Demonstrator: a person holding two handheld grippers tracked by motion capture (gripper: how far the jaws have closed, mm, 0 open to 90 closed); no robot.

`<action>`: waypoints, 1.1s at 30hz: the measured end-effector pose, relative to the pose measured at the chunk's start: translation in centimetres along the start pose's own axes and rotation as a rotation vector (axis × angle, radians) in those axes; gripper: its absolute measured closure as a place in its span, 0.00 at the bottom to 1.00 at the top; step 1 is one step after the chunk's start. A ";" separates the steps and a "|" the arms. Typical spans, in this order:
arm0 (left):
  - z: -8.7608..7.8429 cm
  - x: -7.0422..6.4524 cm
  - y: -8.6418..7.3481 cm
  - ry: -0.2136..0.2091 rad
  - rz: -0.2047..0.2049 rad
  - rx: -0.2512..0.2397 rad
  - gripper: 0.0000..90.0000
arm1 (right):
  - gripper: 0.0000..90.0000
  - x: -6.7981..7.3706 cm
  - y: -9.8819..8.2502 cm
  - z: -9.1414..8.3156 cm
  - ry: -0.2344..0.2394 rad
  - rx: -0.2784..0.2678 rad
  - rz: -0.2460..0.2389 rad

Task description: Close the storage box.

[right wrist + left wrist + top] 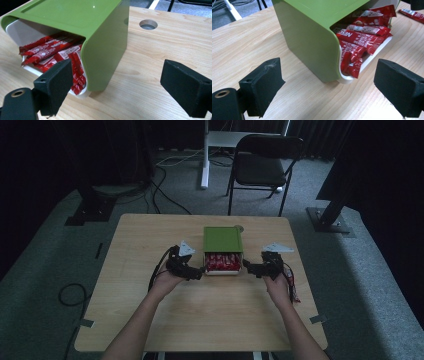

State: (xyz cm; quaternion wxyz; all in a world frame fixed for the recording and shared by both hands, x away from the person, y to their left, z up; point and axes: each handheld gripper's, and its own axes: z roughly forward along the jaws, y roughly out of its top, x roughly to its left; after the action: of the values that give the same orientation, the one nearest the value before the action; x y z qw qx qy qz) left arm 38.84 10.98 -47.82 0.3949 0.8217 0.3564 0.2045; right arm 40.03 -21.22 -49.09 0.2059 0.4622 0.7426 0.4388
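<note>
The desk (150,320) is a pale wooden top, and at its middle, slightly toward the far edge, stands the green box (223,240) with its open front facing the person and a heap of red sachets (222,262) showing in its white inner tray. The step in hand looks like the approach: the left gripper (196,273) sits just beside the box's near left corner and the right gripper (250,267) just beside its near right corner, each with jaws spread wide and holding nothing. In the left gripper view the box corner (332,75) lies between the pads but apart from them. The next move, as I judge it, calls for closing in on the box walls or reaching one gripper into the opening for a sachet. A loose sachet (413,14) lies right of the box; a cable hole (148,24) sits beyond it; a folding chair (265,162) stands far off on the floor.
</note>
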 end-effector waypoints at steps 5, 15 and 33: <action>-0.5 -0.3 -0.5 -0.002 0.005 0.002 0.10 | 0.15 -0.1 -0.6 -0.5 -0.022 -0.002 -0.002; -1.1 -0.3 -1.9 -0.001 0.004 0.022 0.10 | 0.14 -0.5 -1.7 -2.1 -0.057 -0.010 0.004; -2.0 0.1 -6.1 0.019 -0.060 0.050 0.10 | 0.14 -1.3 -5.8 -4.0 -0.102 0.009 -0.007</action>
State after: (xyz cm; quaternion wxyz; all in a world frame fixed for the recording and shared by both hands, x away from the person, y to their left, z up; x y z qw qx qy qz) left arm 35.11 14.76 -51.49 0.3767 0.8184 0.3895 0.1913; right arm 34.89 -25.31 -51.95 0.2428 0.4825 0.7347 0.4104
